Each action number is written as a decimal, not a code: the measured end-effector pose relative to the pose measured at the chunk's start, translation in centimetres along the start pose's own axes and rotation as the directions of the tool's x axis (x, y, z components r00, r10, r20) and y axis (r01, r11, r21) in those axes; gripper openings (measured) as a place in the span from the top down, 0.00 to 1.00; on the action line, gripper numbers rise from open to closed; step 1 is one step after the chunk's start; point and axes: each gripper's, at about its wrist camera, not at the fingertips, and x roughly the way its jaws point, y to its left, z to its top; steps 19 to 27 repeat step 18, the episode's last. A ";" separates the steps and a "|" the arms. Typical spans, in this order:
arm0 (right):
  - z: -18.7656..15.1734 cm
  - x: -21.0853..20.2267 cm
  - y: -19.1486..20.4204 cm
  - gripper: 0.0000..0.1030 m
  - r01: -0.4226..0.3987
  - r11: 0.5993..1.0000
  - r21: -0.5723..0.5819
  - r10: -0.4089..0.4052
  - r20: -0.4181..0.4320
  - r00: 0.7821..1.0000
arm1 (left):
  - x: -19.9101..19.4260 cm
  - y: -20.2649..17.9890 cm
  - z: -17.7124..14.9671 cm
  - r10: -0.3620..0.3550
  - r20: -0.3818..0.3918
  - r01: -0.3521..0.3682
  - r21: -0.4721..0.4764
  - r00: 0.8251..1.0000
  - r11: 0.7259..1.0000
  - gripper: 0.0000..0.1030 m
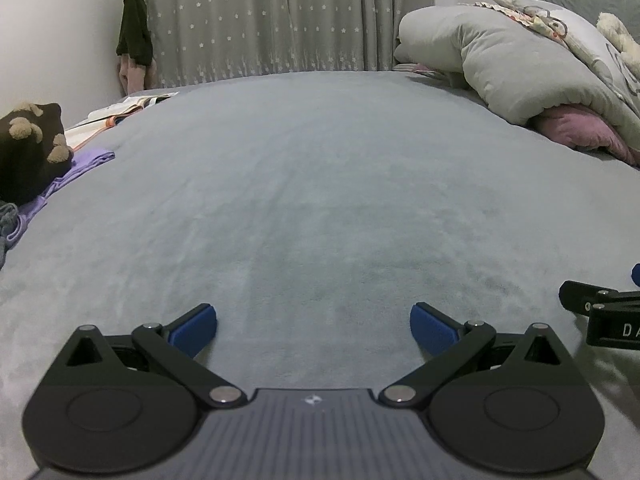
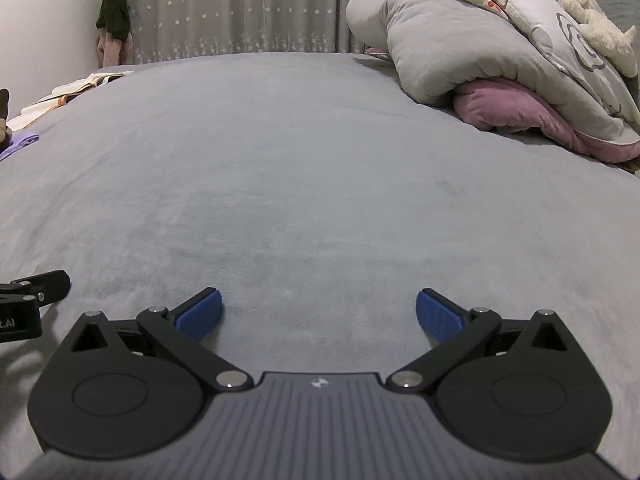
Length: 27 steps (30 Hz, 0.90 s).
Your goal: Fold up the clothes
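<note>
My left gripper [image 1: 313, 322] hovers low over the grey bed cover [image 1: 320, 184], open, its blue pads spread wide with only bare cover between them. My right gripper [image 2: 319, 312] is beside it, also open and empty. Part of the right gripper [image 1: 600, 312] shows at the right edge of the left wrist view, and part of the left gripper [image 2: 28, 300] at the left edge of the right wrist view. A purple garment [image 1: 68, 176] lies crumpled at the bed's left edge, partly under a dark brown garment with tan pom-poms [image 1: 28, 148]. The purple garment [image 2: 16, 142] shows only as a sliver in the right wrist view.
A rolled grey quilt [image 2: 460, 56] over a pink blanket [image 2: 516, 112] is heaped at the right, with a white plush toy [image 2: 592, 28] on top. An open book [image 1: 120, 110] lies at the far left. Star-patterned curtains [image 1: 260, 20] and hanging dark clothing [image 1: 134, 24] stand behind the bed.
</note>
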 end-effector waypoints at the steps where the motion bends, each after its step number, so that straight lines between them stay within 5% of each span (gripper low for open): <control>1: 0.0 0.0 0.0 0.00 0.000 1.000 0.000 0.000 0.000 1.000 | 0.0 0.0 0.0 0.000 0.000 0.000 0.000 1.000 1.000 0.00; 27: 0.0 -0.1 0.1 0.00 -0.003 1.000 0.009 0.003 -0.003 1.000 | 0.2 0.3 0.0 0.002 0.001 -0.002 -0.006 1.000 1.000 0.00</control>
